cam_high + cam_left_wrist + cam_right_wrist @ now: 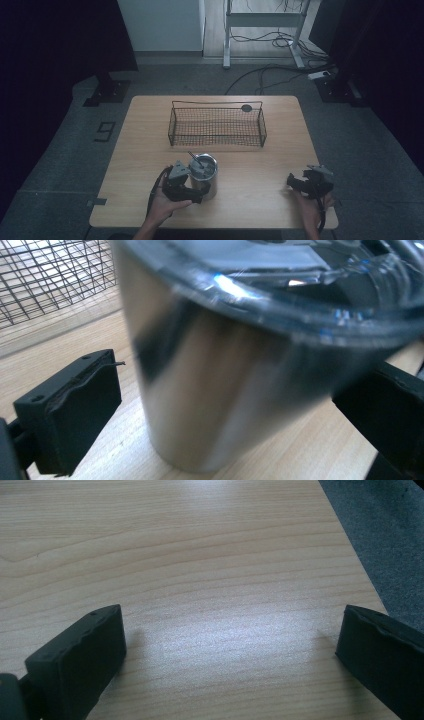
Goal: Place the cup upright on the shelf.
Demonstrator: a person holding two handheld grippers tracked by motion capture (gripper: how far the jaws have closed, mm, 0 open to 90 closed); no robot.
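The left tongs [196, 186] sit at the near left of the wooden bench [260, 195], spread wide around a shiny steel cup [205, 175]. In the left gripper view a jaw stands on each side of the cup, with a gap at the left one. The cup has a clear lid [280, 295] and a straw [194, 159]. Behind it sits a black wire basket [217, 126]. Far right, the right tongs [296, 183] are spread too, holding nothing, over bare wood.
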